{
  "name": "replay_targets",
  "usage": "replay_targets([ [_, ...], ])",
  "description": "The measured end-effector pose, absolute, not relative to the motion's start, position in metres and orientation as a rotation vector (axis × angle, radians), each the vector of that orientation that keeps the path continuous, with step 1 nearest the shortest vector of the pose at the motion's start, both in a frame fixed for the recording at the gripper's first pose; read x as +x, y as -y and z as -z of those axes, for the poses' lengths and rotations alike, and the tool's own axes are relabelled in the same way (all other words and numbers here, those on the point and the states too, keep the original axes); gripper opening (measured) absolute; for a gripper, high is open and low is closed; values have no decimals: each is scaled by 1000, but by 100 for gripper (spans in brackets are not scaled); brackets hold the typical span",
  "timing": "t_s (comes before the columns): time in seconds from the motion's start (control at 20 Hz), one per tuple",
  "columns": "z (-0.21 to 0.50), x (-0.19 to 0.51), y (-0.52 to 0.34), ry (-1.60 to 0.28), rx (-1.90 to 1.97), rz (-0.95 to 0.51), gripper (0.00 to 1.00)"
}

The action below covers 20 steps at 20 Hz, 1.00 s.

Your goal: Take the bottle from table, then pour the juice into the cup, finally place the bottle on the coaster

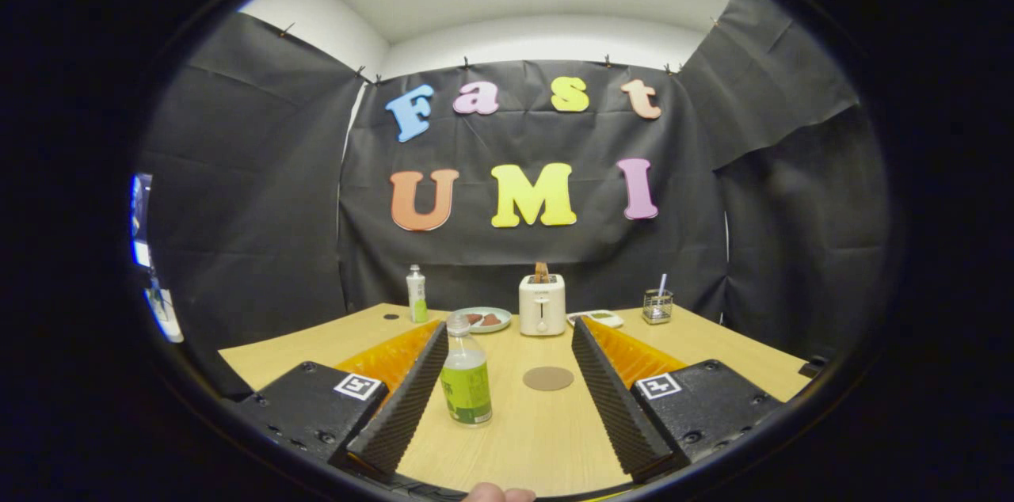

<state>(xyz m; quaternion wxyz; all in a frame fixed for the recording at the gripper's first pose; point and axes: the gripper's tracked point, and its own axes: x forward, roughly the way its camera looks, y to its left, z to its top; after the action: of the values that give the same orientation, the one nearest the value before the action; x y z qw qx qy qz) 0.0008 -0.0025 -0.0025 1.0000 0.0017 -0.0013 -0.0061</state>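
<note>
Two fingers: the tongs (507, 340) are standing spread wide, their ribbed black fingers (412, 387) pinching nothing, with bare table (547, 439) showing between them.
Bottle: the bottle (466, 371) is standing upright on the table between the fingers, close beside the left one; whether it is touching that finger is hard to tell. Green liquid is filling its lower half, and its label is too small to make out.
Coaster: the round brown coaster (548, 378) is lying flat between the fingers, to the right of the bottle and apart from it.
Toaster: the white toaster (542, 304) is sitting beyond the fingertips, something brown sticking out of its slot, too small to name.
Plate: a plate (483, 319) with dark reddish pieces is lying beyond the left fingertip, the food on it unclear.
Second bottle: a smaller bottle (416, 294) is standing further beyond the left finger.
Wire holder: a mesh holder (657, 306) with a pale stick is sitting beyond the right finger.
White object: a flat white thing (596, 318) is lying right of the toaster, partly hidden by the right fingertip.
Fingertip: a person's fingertip (499, 493) is peeking in behind the tongs, mostly cut off.
</note>
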Motion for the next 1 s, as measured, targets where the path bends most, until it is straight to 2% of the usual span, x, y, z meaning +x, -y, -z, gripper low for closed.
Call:
replay_targets([
  [1.0, 23, 1, 12, -31, -21, 92, 100],
])
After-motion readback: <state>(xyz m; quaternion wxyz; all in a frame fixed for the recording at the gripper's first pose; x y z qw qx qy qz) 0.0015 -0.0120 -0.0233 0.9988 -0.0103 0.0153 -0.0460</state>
